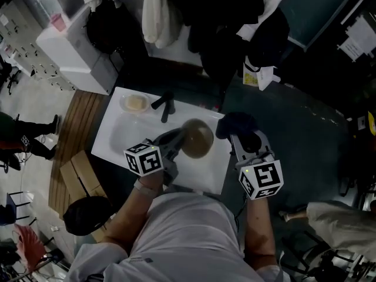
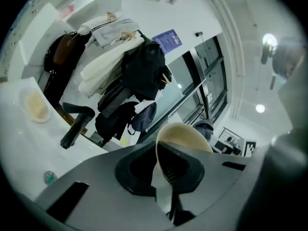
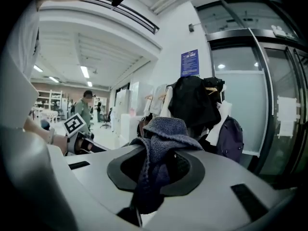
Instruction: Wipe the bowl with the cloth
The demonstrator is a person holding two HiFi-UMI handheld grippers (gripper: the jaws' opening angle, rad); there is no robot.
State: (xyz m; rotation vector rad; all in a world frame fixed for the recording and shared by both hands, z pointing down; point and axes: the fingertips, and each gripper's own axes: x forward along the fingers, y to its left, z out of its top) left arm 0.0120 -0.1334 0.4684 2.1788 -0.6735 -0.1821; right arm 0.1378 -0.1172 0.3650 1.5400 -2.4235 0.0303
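Observation:
A tan bowl is held tilted above the white table, and my left gripper is shut on its rim. In the left gripper view the bowl stands on edge between the jaws of the left gripper, its hollow facing right. My right gripper is shut on a dark blue knitted cloth, just right of the bowl and apart from it. The cloth bunches up out of the jaws of the right gripper in the right gripper view.
A small dish with pale contents sits at the table's far left. A black handled tool lies beside it. Bags and clothes hang behind the table. A wooden pallet and boxes are on the left.

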